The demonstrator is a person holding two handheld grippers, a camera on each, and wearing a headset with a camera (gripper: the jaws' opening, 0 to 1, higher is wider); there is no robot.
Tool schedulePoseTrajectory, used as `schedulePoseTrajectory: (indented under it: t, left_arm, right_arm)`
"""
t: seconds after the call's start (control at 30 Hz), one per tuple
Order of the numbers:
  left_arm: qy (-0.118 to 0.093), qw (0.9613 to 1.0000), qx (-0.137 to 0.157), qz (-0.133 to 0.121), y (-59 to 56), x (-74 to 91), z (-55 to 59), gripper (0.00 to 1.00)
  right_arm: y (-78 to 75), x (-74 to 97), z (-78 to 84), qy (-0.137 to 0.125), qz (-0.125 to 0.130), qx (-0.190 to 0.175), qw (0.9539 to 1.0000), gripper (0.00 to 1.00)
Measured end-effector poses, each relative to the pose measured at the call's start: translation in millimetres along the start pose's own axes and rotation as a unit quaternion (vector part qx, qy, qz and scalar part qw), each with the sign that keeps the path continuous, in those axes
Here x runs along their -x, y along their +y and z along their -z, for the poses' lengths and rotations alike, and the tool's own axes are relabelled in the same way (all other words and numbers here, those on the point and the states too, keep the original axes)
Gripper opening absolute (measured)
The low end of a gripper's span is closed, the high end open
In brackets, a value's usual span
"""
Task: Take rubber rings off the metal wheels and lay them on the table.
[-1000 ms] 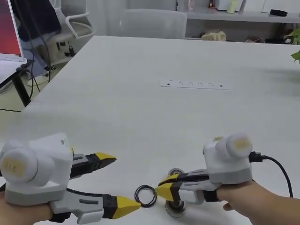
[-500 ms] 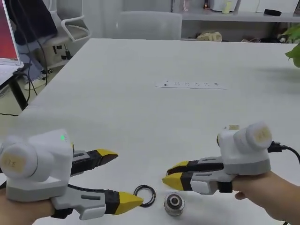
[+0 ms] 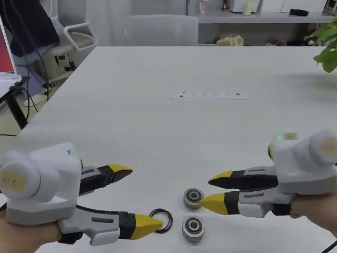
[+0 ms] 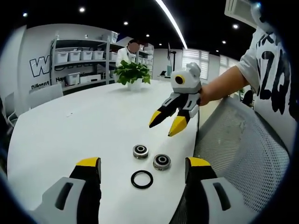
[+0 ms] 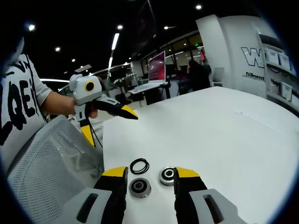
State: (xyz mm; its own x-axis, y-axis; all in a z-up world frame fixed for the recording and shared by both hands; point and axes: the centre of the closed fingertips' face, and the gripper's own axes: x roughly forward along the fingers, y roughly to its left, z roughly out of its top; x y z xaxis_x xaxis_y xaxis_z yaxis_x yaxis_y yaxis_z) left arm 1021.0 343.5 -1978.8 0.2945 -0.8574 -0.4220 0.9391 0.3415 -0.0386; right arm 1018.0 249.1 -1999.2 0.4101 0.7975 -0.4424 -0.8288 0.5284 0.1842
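— Tongs on the left first: how are they sitting?

— I am holding my left tongs (image 3: 143, 197) low over the near edge of the table (image 3: 158, 132), pointing rightward. Their jaws are standing wide apart and are gripping nothing.

— And the ring?

— One black rubber ring (image 3: 171, 221) is lying flat and loose on the table, right at the lower yellow tip of the left tongs. That tip is covering a bit of the ring's left side in the head view, and I cannot tell whether the two are touching. In the left gripper view the rubber ring (image 4: 131, 179) is showing between my two yellow tips.

— What is lying to the right of it?

— Two metal wheels are resting flat, just beside the ring but apart from it. One is the far wheel (image 3: 193, 196) and the other is the near wheel (image 3: 193, 228), which is sitting closer to the table's edge. They are lying near each other without touching. Each is showing a dark band round a silvery hub; I cannot tell whether that band is rubber.

— And your other hand?

— I am holding my right tongs (image 3: 207, 191) just right of the far wheel, pointing leftward at it. The jaws are parted only narrowly, with nothing between them. In the left gripper view the right tongs (image 4: 162, 129) are hanging clear above the table, beyond both wheels. Farther back, a power strip (image 3: 209, 95) is lying mid-table.
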Motion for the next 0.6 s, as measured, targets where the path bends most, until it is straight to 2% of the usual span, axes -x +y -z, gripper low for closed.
schedulePoseTrajectory:
  t: [0.13,0.33,0.6]
  left_arm:
    - [0.003,1.0000,-0.004,0.004,-1.1,-0.7,-1.1,0.72]
    - [0.003,1.0000,-0.006,0.006,-0.6,-1.2,-3.6,0.75]
    - [0.007,0.9998,-0.008,0.015,-2.7,-2.7,-2.7,0.78]
  right_arm:
    - [1.7,8.3,0.9,0.001,0.003,0.005,1.0000,0.44]
    - [-3.9,20.3,7.4,0.002,0.023,0.013,0.9997,0.55]
    - [3.2,30.8,15.8,0.015,0.027,0.028,0.9992,0.68]
